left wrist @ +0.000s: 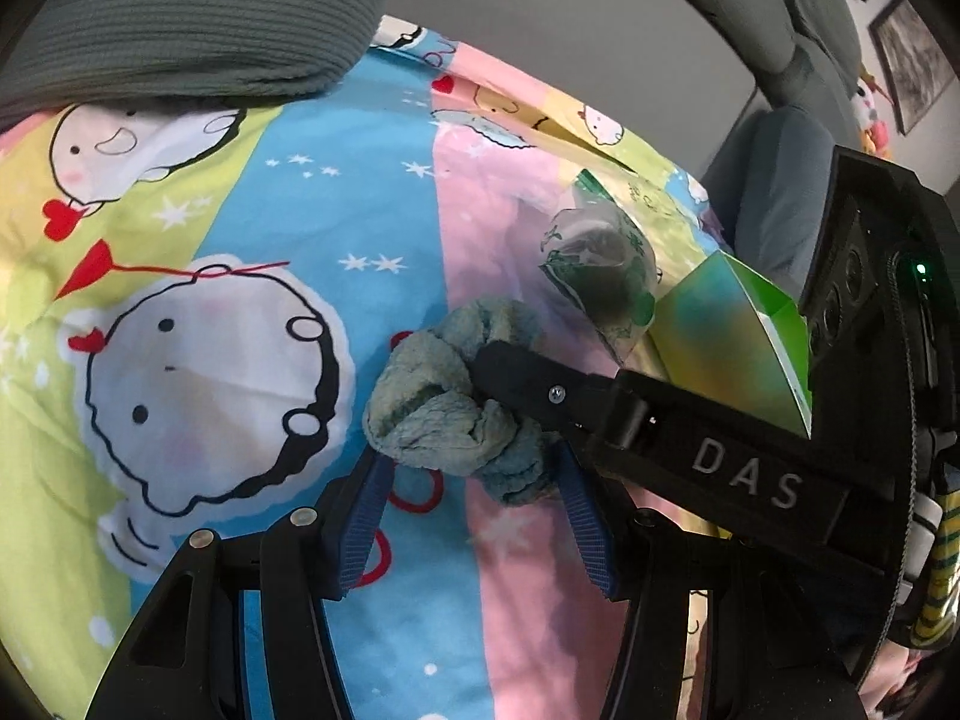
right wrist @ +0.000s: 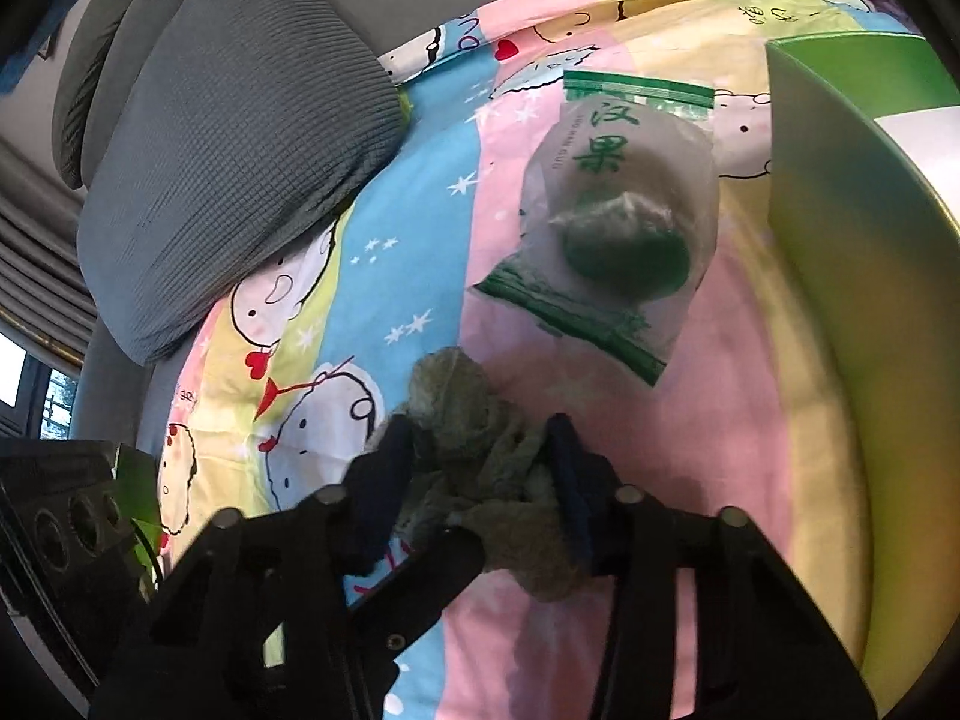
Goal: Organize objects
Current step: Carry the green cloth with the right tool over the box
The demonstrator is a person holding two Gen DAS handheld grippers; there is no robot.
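Cloth [left wrist: 444, 402] crumpled on the cartoon-print bed sheet [left wrist: 336, 210], pinched by the right tool [right wrist: 480, 456], left tool [left wrist: 474, 468] spread around its near edge, plastic bag [right wrist: 624, 228] just beyond, green box [right wrist: 852, 276] at right.

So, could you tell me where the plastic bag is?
In the right wrist view, the plastic bag lies on the bedsheet beyond the crumpled cloth, beside the green box.
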